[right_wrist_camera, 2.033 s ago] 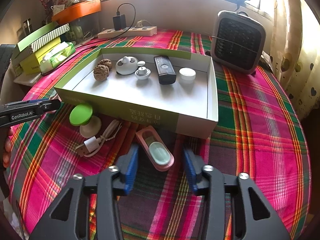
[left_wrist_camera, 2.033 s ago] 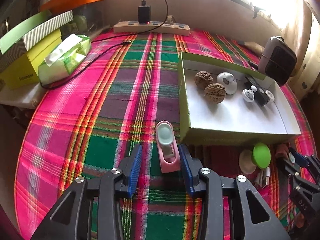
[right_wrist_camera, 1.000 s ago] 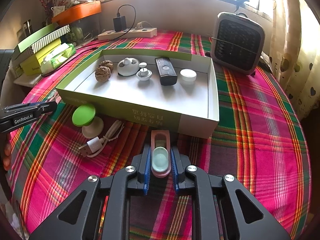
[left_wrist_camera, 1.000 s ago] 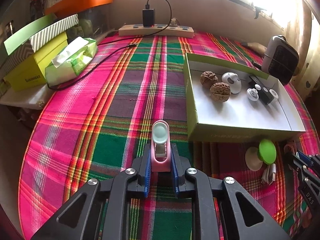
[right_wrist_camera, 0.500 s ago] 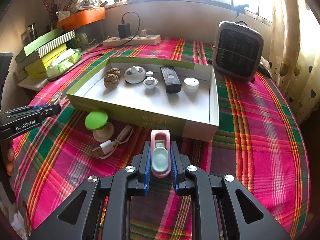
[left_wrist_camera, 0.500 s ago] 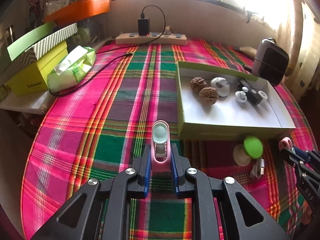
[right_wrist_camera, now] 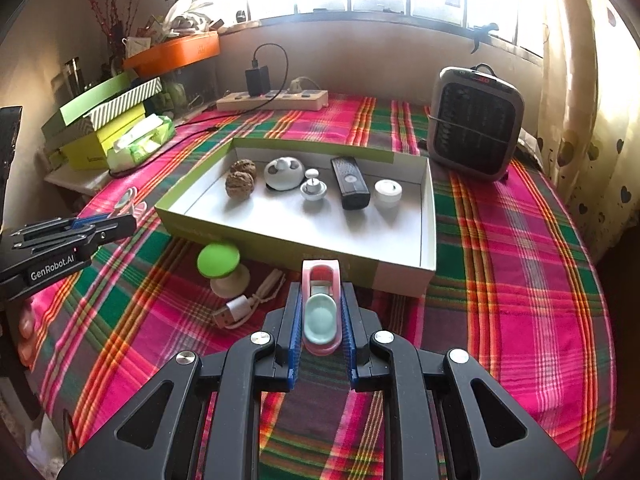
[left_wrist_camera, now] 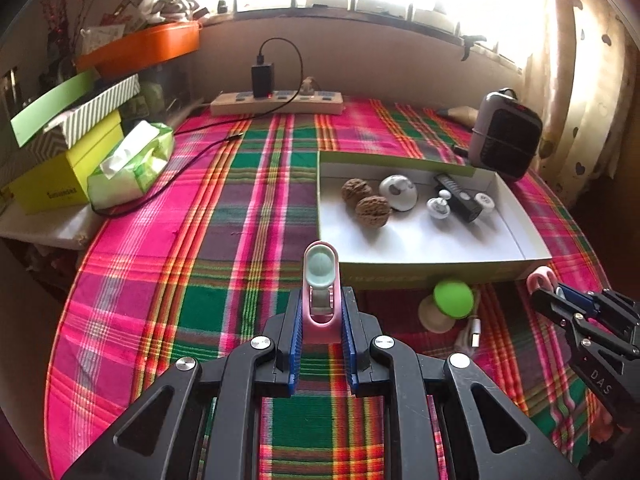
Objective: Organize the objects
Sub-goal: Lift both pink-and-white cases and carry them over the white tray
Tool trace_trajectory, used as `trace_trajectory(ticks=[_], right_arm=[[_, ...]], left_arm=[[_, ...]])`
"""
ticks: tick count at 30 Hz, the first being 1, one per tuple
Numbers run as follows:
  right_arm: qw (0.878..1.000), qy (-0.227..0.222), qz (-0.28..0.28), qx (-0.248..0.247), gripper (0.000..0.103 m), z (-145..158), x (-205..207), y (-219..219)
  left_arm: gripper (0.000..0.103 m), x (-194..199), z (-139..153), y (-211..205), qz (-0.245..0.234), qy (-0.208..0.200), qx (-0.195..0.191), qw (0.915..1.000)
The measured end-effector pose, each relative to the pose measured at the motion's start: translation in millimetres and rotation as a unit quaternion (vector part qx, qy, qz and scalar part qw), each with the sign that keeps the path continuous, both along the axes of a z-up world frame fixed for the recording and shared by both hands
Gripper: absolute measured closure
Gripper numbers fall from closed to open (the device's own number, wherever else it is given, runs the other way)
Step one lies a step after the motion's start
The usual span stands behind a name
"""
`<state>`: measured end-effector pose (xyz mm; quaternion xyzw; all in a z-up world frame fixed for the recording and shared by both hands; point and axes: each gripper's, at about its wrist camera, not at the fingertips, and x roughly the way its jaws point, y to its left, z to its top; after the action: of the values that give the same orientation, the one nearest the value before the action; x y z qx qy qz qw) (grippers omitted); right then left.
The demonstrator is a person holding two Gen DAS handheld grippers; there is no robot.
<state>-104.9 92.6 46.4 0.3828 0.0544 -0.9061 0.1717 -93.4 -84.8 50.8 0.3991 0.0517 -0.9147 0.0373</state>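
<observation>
Left gripper [left_wrist_camera: 320, 320]: fingers clamping a pink clip [left_wrist_camera: 321, 288], holding it above the plaid tabletop [left_wrist_camera: 224, 240], just left of the green box [left_wrist_camera: 440, 270]. Right gripper [right_wrist_camera: 320, 320]: fingers pinching a second pink clip [right_wrist_camera: 321, 308], near the box's front wall. Step in hand, judging: carrying both clips. Next: clearing the box's wall, lowering onto the bare white floor, near the walnuts [left_wrist_camera: 366, 202], then releasing.
</observation>
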Motion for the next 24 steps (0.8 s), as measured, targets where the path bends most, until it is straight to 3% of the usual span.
trace_trajectory(ticks=[24], right_arm=[[1.0,0.002,0.016,-0.005,0.085,14.7,-40.1,-13.8]], left_arm=[[0.087,-41.1,6.6,16.5,-0.046,-0.006,0.015,0.9988]])
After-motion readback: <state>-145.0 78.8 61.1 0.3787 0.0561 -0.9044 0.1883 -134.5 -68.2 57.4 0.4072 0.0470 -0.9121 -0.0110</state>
